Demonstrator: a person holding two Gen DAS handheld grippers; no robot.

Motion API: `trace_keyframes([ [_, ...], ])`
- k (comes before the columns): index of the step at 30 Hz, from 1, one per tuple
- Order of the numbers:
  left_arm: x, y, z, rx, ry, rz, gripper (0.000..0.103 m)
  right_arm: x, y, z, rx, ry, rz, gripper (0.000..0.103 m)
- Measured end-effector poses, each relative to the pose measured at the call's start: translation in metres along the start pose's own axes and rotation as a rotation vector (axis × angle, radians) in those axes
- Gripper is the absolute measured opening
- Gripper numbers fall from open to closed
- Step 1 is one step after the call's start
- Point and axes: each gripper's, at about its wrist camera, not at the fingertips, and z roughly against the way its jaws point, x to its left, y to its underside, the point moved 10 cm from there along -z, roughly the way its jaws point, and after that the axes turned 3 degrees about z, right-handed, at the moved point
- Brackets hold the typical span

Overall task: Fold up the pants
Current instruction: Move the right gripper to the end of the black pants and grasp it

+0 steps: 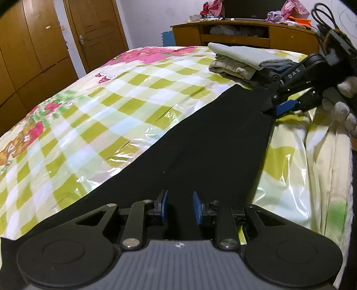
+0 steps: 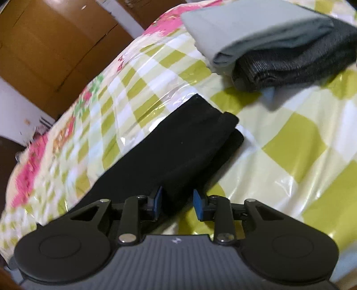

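Left gripper [image 1: 179, 206] hovering open over black pants [image 1: 200, 145] | right gripper [image 2: 177, 201] open at leg ends | pants lying lengthwise-folded on bed [image 1: 100, 107]; crosswise folds remaining

The pants [image 1: 207, 142] were plain black. The bed cover [image 1: 107, 116] beneath them carried a glossy check of lime green, white and pale yellow, with pink, red and green cartoon patches. In the stack of folded clothes [image 1: 243, 64], the top piece was pale grey-green, above beige and dark charcoal layers. Both the left gripper [image 1: 179, 206] and the right gripper [image 2: 177, 201] were black with blue pads. The wardrobe [image 1: 33, 44], door [image 1: 96, 31] and desk [image 1: 245, 33] were orange-brown wood against a white wall [image 1: 151, 20].
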Motion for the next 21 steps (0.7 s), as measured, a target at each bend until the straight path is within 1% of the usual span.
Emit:
trace_keyframes([
  [2, -0.003, -0.005, -0.003, -0.004, 0.008, -0.003, 0.040, -0.003, -0.002, 0.003, -0.001, -0.021, -0.059, 0.030],
  [4, -0.006, -0.008, -0.008, -0.008, 0.018, -0.005, 0.040, -0.010, -0.002, 0.012, -0.012, -0.025, -0.089, 0.030],
  [8, -0.014, -0.013, -0.014, -0.016, 0.037, -0.003, 0.040, -0.019, -0.011, 0.009, -0.055, 0.035, -0.104, 0.030],
  [11, -0.018, -0.015, -0.014, -0.023, 0.047, 0.001, 0.041, -0.020, -0.015, -0.005, -0.048, 0.037, -0.122, 0.032],
  [14, -0.019, -0.015, -0.014, -0.025, 0.051, 0.008, 0.041, -0.018, -0.019, -0.012, -0.045, 0.024, -0.143, 0.032],
  [15, -0.018, -0.015, -0.015, -0.025, 0.053, 0.009, 0.041, -0.017, -0.020, -0.012, -0.047, 0.014, -0.150, 0.035],
  [19, -0.018, -0.015, -0.017, -0.028, 0.060, 0.013, 0.043, -0.021, -0.020, -0.003, -0.064, -0.007, -0.171, 0.033],
  [21, -0.018, -0.016, -0.020, -0.028, 0.058, 0.009, 0.043, -0.023, -0.020, -0.007, -0.065, -0.029, -0.193, 0.035],
])
